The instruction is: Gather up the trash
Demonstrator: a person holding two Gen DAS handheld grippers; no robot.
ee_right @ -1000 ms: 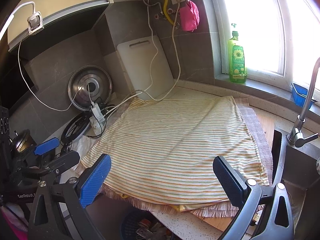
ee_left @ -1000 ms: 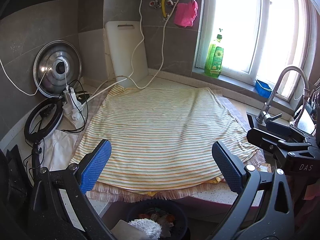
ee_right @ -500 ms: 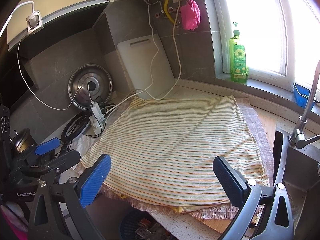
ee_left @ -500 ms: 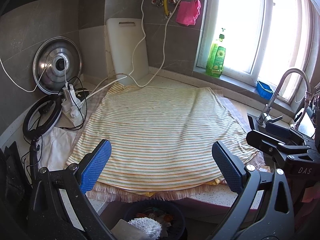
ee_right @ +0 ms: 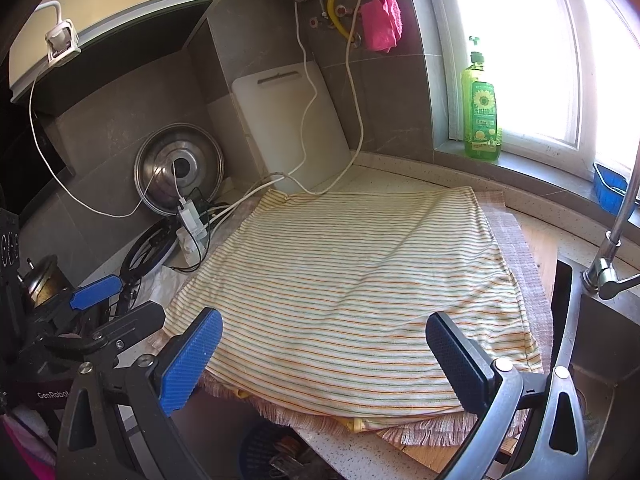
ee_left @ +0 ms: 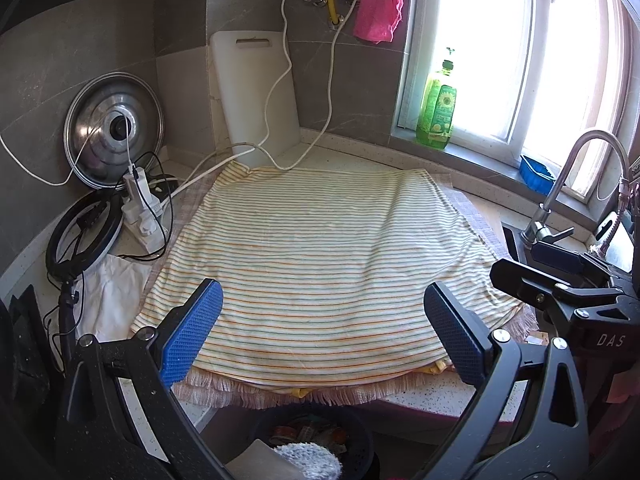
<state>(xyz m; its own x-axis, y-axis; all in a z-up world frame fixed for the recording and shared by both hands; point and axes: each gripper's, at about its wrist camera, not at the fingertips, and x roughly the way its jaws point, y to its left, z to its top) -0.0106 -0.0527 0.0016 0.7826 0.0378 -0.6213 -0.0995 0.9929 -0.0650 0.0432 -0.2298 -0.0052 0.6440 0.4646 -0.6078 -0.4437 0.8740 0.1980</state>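
A dark trash bin stands below the counter edge, holding wrappers and a white fluffy wad. In the left wrist view my left gripper hangs open over the near edge of a striped cloth, just above the bin, with nothing between its blue pads. My right gripper is also open and empty over the same cloth, and the bin shows as a blue rim beneath it. Each gripper appears in the other's view: the right gripper at the right, the left gripper at the left.
A sink faucet is to the right and a green soap bottle stands on the sill. A pot lid, ring light, power strip with cables and a white cutting board crowd the back left. A white bag lies left of the cloth.
Both views have drifted only slightly. Both grippers stay open and nothing has been picked up or moved.
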